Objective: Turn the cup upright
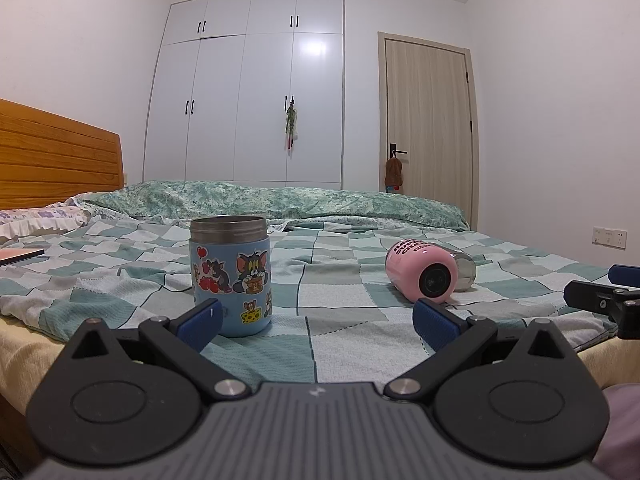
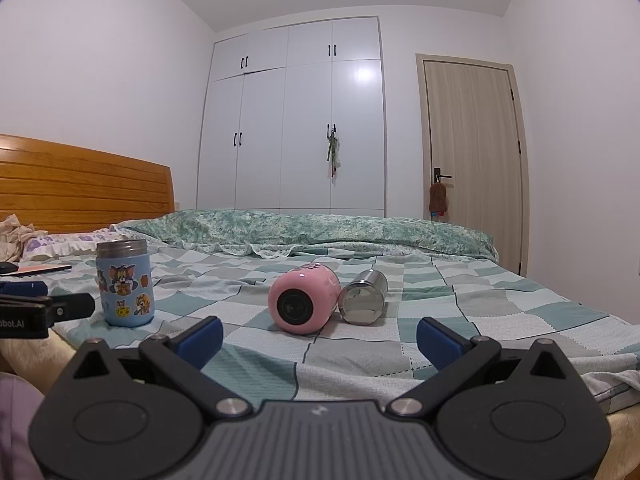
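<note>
A pink cup (image 1: pixel 420 274) lies on its side on the checked bedspread, base toward me; it also shows in the right wrist view (image 2: pixel 304 300). A small steel cup (image 2: pixel 365 296) lies on its side just right of it, touching or nearly so; in the left wrist view (image 1: pixel 466 270) it is mostly hidden behind the pink cup. A blue cartoon-sticker cup (image 1: pixel 231 276) stands upright, mouth up, also in the right wrist view (image 2: pixel 125 282). My left gripper (image 1: pixel 316 320) is open and empty, just in front of the blue cup. My right gripper (image 2: pixel 320 338) is open and empty, in front of the pink cup.
The bed (image 2: pixel 500 312) has a wooden headboard (image 2: pixel 80 184) at left, a rolled green quilt (image 2: pixel 320 228) at the back and a pillow (image 1: pixel 36 220). A flat dark object (image 2: pixel 40 269) lies near the pillow. White wardrobe (image 1: pixel 248 92) and a door (image 1: pixel 428 120) stand behind.
</note>
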Motion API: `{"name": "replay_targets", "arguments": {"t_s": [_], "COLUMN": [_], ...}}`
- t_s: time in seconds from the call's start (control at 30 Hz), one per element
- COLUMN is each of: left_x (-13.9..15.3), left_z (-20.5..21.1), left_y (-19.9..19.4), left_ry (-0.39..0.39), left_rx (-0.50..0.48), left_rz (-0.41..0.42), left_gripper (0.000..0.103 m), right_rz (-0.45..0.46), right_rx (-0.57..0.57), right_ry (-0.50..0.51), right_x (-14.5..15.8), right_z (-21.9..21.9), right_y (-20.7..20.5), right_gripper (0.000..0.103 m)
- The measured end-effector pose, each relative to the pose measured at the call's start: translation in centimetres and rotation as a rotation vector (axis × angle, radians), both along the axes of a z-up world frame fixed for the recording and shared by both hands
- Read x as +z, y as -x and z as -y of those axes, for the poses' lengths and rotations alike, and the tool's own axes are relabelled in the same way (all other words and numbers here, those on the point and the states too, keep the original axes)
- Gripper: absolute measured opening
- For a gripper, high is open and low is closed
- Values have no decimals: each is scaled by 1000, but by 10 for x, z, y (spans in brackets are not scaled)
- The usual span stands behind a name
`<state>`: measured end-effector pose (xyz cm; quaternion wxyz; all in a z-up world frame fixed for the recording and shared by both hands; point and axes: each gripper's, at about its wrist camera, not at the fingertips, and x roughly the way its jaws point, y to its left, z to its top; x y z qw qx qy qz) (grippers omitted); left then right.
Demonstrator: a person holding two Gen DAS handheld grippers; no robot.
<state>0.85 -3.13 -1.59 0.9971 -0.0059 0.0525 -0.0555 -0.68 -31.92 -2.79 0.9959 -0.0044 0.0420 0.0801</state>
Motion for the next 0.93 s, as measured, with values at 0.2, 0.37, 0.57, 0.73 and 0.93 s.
{"name": "replay_targets", "arguments": {"t_s": [0.2, 0.37, 0.57, 0.73, 0.93], "left_x": [0, -1, 0, 0, 0], "left_z": [0, 1, 0, 1, 1], "left_y": [0, 0, 0, 1, 2], "left_ry": [1, 1, 1, 0, 1], "left_rx": [-1, -3, -3, -9, -15], "left_rz": [1, 1, 1, 6, 11], "left_gripper": [103, 103, 103, 103, 103], "right_rz": [2, 2, 2, 2, 2], "right_rx": [0, 0, 1, 0, 0], "right_ry": [0, 0, 1, 1, 1], "right_x": [0, -1, -1, 0, -1], "right_z": [0, 0, 0, 0, 0], "right_y": [0, 0, 0, 0, 0], "right_gripper": [103, 103, 103, 103, 103]}}
